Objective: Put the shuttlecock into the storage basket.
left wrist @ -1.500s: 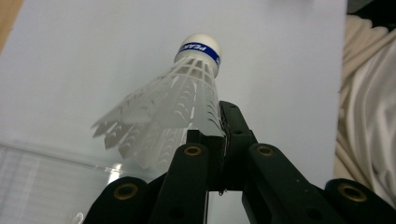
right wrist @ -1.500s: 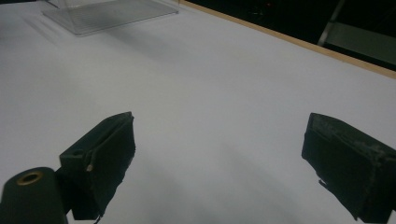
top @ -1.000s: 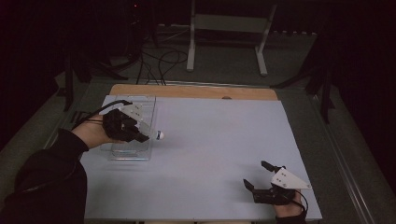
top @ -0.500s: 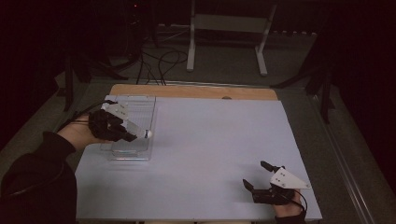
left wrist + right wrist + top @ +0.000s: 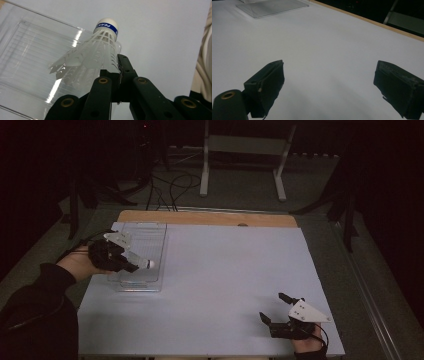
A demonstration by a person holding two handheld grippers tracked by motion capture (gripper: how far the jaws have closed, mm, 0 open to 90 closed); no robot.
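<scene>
A white plastic shuttlecock with a blue band under its cork tip is pinched by its skirt in my left gripper, which is shut on it. In the high view that gripper hangs over the clear plastic tray at the left of the table, the shuttlecock pointing right above the tray's right side. My right gripper rests near the front right of the table, jaws open and bare. Its own view shows the right gripper wide apart over the white surface.
The white tabletop has a wooden strip along its far edge. Beyond it stand a metal stand and cables on the dark floor. The clear tray lies far off in the right gripper view.
My left hand has carried the shuttlecock to the left and slightly down over the tray. The right gripper has stayed where it was.
</scene>
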